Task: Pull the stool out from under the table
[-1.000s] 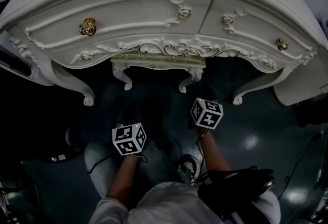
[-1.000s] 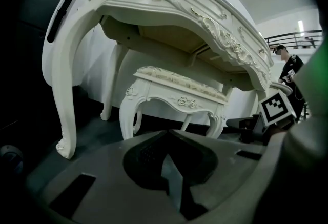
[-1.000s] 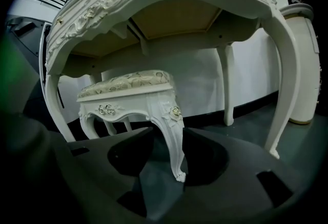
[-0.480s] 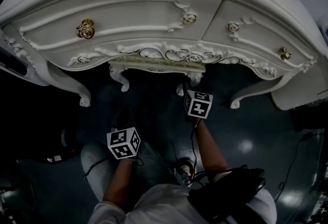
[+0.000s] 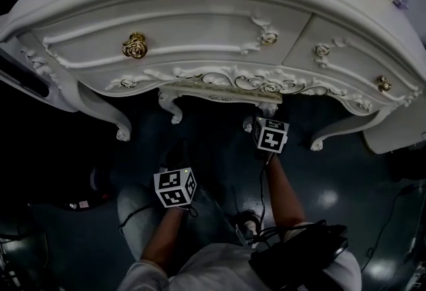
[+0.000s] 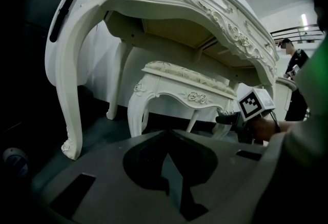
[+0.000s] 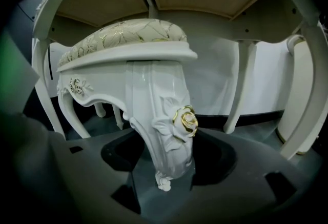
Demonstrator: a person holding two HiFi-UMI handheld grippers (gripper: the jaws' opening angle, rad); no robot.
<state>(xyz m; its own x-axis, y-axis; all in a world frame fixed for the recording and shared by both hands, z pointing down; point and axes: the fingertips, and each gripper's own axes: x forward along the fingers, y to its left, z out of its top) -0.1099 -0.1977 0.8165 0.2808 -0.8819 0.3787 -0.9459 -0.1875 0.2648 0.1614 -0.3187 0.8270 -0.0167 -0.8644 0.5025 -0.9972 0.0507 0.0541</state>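
Right gripper [image 7: 166,166]: closer now, fingers just opened astride stool leg [image 7: 159,115].
Left gripper [image 6: 169,166]: fingers closed, empty.
Risk: an unclamped pull may slip off.

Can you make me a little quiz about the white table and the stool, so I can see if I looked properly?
1. True or false: the stool stands under the table.
2. Fill in the gap: the left gripper's jaws are ___ (open or shut).
3. Pick one: what stands between the right gripper's jaws? A nothing. B a stool leg. C a cable.

Key
1. True.
2. Shut, with nothing in them.
3. B. Those jaws have just been opening, and they stand apart round the leg without pressing on it.
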